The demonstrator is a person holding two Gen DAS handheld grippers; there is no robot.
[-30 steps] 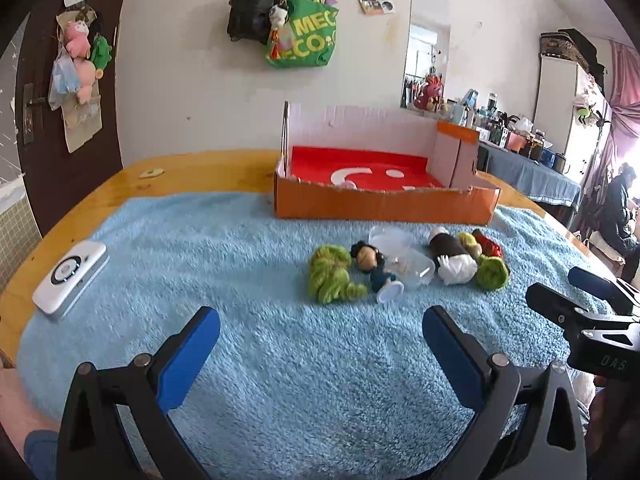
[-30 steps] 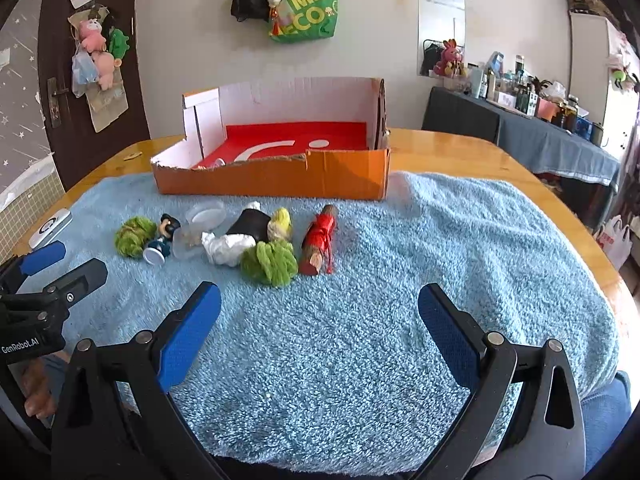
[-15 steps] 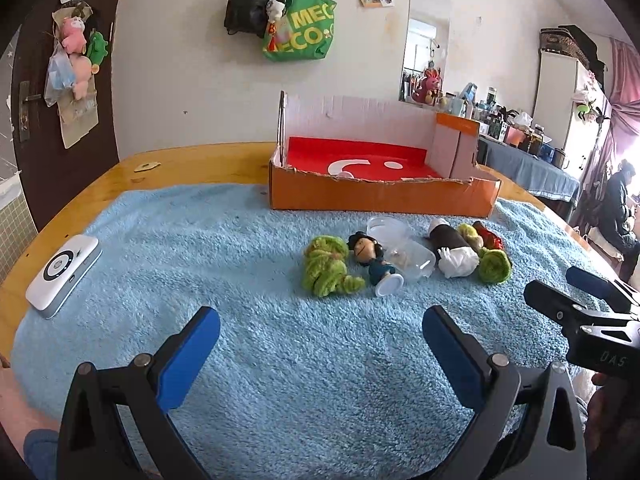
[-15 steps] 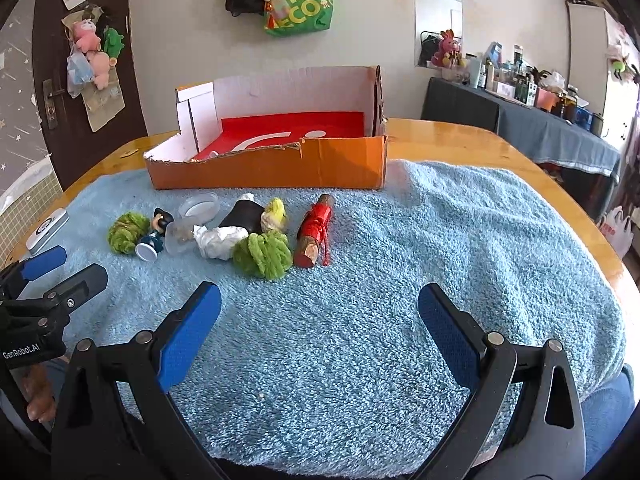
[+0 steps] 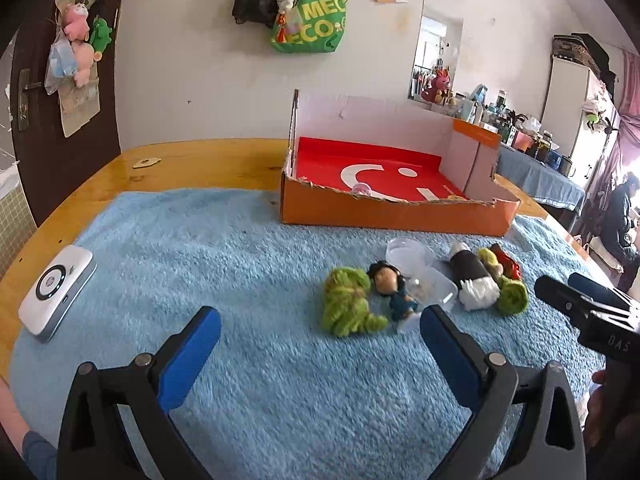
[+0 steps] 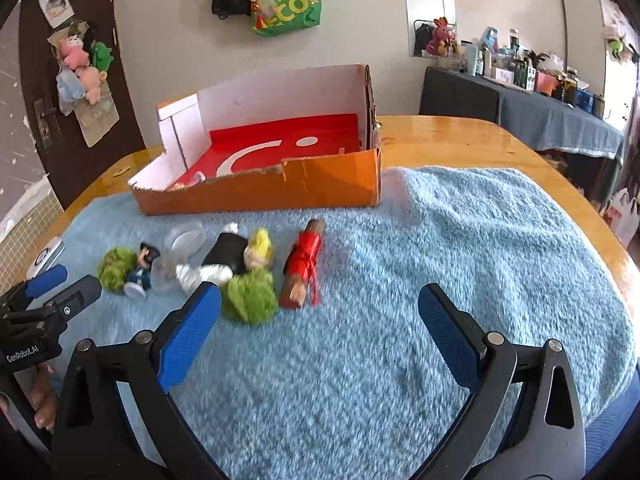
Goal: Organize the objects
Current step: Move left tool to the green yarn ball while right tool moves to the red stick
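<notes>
— Orange cardboard, that box (image 5: 394, 210); is anything in it yet?

— Almost nothing that I can make out. Its red floor looks bare, apart from one small pale round thing just behind the torn front wall in the left wrist view, too small to name.

— So where are the toys?

— All in a loose row on the blue towel (image 6: 460, 248) that covers the counter (image 5: 208, 160), just in front of the box. From the person's left: a green yarn tuft (image 5: 348, 306), a small dark-haired figurine (image 5: 392, 288) touching it, a clear plastic container (image 5: 432, 288) with its round lid (image 5: 406, 250) beside it, a black-and-white doll (image 6: 218, 266) with a yellow-haired doll (image 6: 260, 250) against it, a second green tuft (image 6: 252, 294), and a wooden peg wrapped in red (image 6: 302, 270).

— And the grippers?

— The left hand-held gripper (image 5: 320, 340) has its jaws spread wide with nothing between them, above the towel short of the tuft and the figurine. The right hand-held gripper (image 6: 318, 326) is just as wide and just as empty, near the second green tuft and the red peg.

— Progress, then?

— My judgement: barely begun. Nothing is grasped, and every toy on the towel is left to sort, presumably into the box. A white device (image 5: 56, 292) at the towel's left edge seems no part of it.
</notes>
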